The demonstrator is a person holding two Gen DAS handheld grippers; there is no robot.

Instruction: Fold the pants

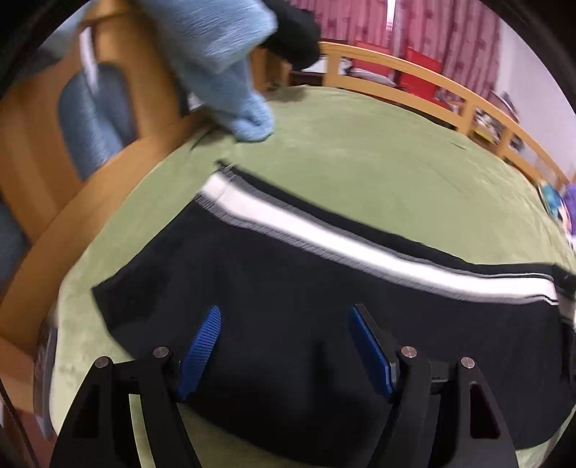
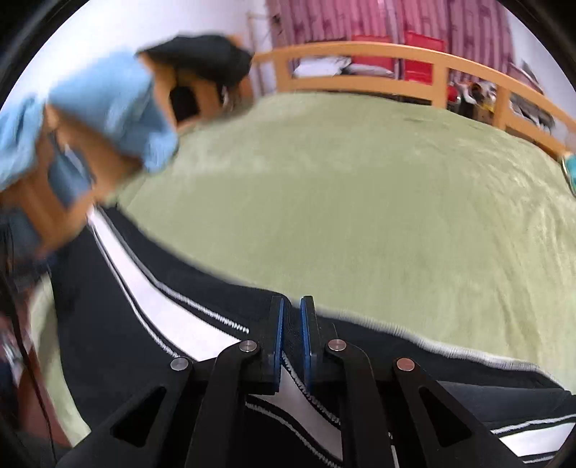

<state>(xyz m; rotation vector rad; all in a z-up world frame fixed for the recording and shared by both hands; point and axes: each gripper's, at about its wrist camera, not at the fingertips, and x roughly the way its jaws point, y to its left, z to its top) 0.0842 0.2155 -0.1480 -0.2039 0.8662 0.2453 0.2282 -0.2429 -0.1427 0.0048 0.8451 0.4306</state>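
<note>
Black knit pants (image 1: 288, 288) with a broad white side stripe edged in grey lie spread flat on the green fleecy bed cover (image 1: 360, 151), near its front edge, the stripe running across them. The fabric looks soft, limp and light, so it will likely drape and sag from any single hold and slide easily over the cover; edges and corners, such as the hem or the waistband, seem the best places to pinch. The right gripper (image 2: 291, 331) has its blue pads nearly together on the far edge of the pants, with a fold of the striped cloth pinched between them. The left gripper (image 1: 284, 345) hangs over the black cloth with its jaws well apart and nothing between them. Beyond the pants, a light-blue cloth (image 1: 230, 72) is draped over the wooden bed frame (image 1: 450, 90) at the cover's far left corner, well apart from the pants, and pink curtains (image 1: 360, 21) hang behind the rail. The stretch of cover beyond the pants lies open, so nothing appears to block a fold.
</note>
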